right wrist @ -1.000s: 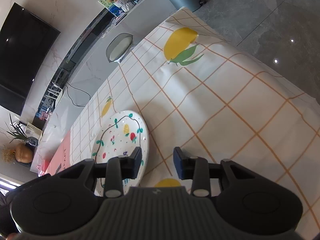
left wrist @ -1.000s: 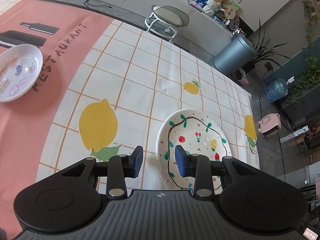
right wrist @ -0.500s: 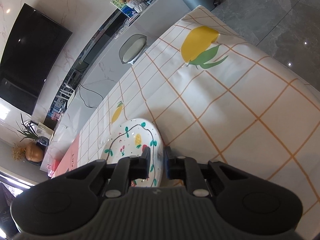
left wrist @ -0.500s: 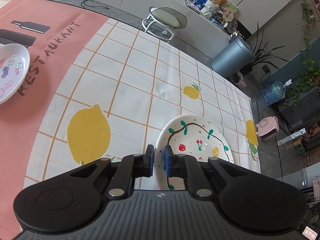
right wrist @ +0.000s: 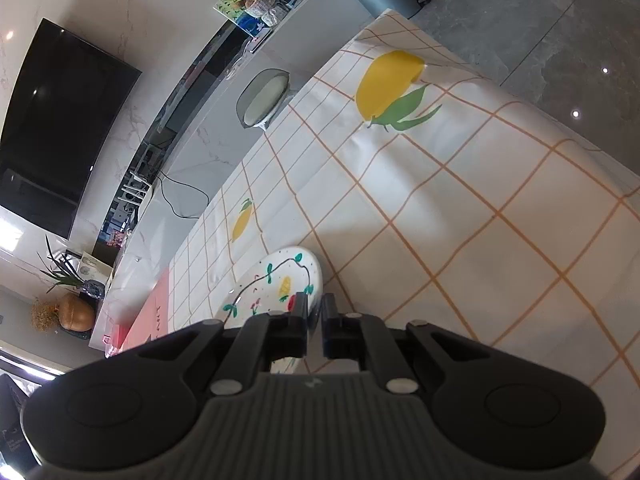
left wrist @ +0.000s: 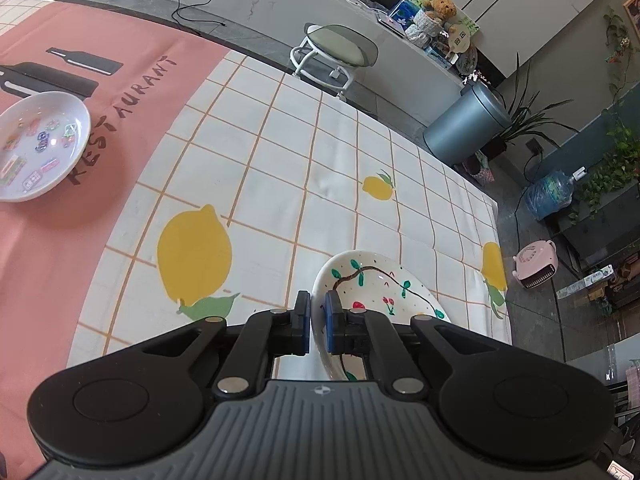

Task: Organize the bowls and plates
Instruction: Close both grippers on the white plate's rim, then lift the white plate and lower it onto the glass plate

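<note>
A white plate painted with a vine, leaves and small fruits (left wrist: 380, 284) lies near the right end of the lemon-print tablecloth (left wrist: 280, 168). My left gripper (left wrist: 318, 322) is at its left rim, jaws closing, and the blue pads press the rim from both sides. In the right wrist view the same painted plate (right wrist: 272, 284) shows its opposite rim, pinched by my right gripper (right wrist: 315, 320). A second white plate with colourful pictures (left wrist: 38, 148) rests far left on the pink part of the cloth.
The table's edge (right wrist: 540, 96) drops to grey floor tiles just right of the painted plate. A stool (left wrist: 340, 46) stands beyond the far edge, with a grey bin (left wrist: 464, 124) farther off. Checked cloth (left wrist: 224, 128) stretches between the two plates.
Both grippers stood open astride the painted plate's rim a second ago. Their jaws have since come together on it, left on the left rim and right on the right rim.
</note>
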Demonstrator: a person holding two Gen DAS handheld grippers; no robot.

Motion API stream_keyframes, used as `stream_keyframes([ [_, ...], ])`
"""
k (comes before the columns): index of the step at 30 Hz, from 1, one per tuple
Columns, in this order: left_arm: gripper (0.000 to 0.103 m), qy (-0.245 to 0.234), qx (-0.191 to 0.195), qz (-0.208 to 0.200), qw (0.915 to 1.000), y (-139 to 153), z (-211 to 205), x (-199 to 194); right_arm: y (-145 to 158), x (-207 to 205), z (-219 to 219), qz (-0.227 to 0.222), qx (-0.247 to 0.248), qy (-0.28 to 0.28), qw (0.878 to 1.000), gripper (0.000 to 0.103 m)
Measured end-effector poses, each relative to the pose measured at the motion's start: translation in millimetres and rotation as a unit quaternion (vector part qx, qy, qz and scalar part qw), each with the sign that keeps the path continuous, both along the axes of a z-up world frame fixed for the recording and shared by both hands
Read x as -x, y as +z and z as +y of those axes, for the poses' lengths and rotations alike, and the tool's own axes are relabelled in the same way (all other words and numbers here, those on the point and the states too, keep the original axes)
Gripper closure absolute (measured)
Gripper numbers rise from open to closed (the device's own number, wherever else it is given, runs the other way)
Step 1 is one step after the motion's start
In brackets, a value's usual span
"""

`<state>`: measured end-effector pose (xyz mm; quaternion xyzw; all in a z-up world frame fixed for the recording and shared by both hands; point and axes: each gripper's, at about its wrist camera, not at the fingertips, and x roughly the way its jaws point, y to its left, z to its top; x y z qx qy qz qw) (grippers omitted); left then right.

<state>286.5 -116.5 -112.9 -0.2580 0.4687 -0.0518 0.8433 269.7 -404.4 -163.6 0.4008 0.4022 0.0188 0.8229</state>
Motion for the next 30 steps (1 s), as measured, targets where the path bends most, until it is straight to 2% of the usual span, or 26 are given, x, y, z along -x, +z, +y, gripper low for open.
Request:
stream_keyframes([
  [9,0.096,-0.003,0.007,-0.017,0.9998,24.8,5.4,43.6,16.2,40.2,2.0,-0.003,-0.006,-0.004,1.0,0.099],
  [19,0.096,-0.035,0.002,-0.026,0.9991,47.5,17.7,111.5,35.5,109.8,9.1,-0.01,-0.007,0.002,1.0,0.099],
  [30,0.096,-0.054,-0.023,-0.021,0.9981,45.9,41.8,175.1,40.7,175.5,34.7,-0.005,-0.006,0.017,1.0,0.099],
])
